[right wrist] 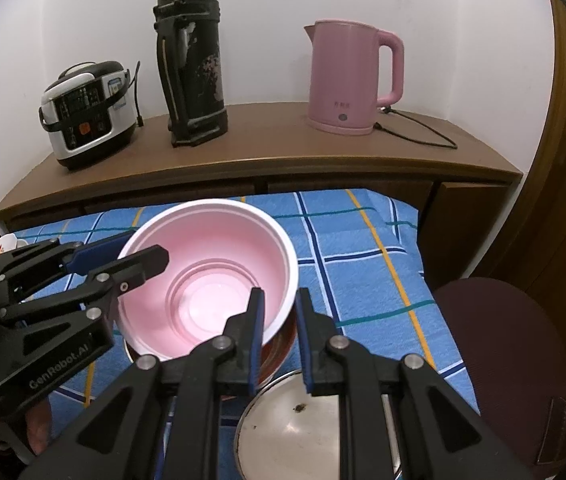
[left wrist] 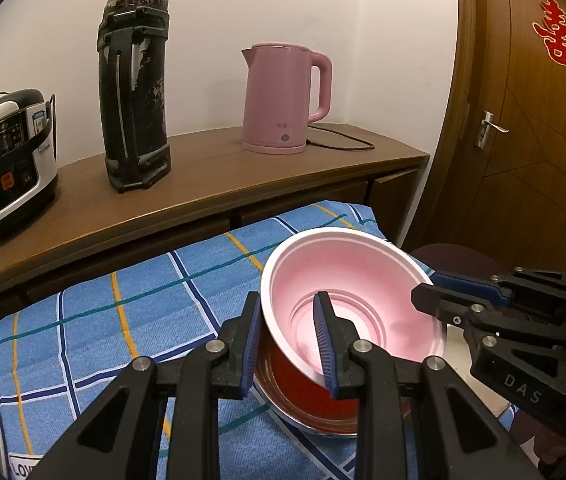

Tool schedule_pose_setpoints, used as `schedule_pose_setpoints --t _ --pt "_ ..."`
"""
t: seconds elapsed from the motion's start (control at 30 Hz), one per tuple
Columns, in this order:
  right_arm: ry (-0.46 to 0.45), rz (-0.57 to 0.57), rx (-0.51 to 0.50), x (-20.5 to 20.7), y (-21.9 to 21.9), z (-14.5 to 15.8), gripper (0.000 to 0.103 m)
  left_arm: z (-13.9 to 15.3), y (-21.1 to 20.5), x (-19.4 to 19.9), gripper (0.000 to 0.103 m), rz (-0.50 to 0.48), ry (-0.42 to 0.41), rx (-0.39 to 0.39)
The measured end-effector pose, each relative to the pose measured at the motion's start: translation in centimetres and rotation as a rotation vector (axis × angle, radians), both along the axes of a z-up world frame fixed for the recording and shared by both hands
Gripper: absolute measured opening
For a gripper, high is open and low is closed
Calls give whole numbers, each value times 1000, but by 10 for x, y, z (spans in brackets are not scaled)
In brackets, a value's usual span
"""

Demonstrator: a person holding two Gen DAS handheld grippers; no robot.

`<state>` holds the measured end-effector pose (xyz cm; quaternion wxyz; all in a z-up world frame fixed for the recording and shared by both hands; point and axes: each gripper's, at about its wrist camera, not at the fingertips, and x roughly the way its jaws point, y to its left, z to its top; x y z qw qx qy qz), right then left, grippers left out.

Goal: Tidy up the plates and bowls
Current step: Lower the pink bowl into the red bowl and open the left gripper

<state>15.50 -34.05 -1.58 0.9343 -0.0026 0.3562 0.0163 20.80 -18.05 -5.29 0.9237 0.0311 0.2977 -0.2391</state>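
A pink bowl with a white rim (left wrist: pixel 353 276) (right wrist: pixel 219 256) is tilted, resting in a red bowl (left wrist: pixel 307 390) (right wrist: pixel 279 350) that sits in a steel bowl (left wrist: pixel 323 428). My left gripper (left wrist: pixel 289 342) (right wrist: pixel 123 254) has one finger inside and one outside the pink bowl's near wall, shut on it. My right gripper (right wrist: pixel 279 338) (left wrist: pixel 429 292) straddles the opposite rim, shut on it. A steel plate (right wrist: pixel 307 428) lies below my right gripper.
The bowls sit on a blue plaid cloth (left wrist: pixel 131 304) (right wrist: pixel 363 248). Behind is a wooden counter (left wrist: pixel 219 168) with a rice cooker (left wrist: pixel 7 164), a black thermos (left wrist: pixel 135 88) and a pink kettle (left wrist: pixel 283 100). A dark stool (right wrist: pixel 499 344) stands right, a patterned dish (right wrist: pixel 1 246) left.
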Motion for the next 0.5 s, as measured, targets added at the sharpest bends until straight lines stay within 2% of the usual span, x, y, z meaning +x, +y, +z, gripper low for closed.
schedule_pose_setpoints --t 0.5 --pt "28 7 -4 4 2 -8 17 -5 -1 4 29 3 18 11"
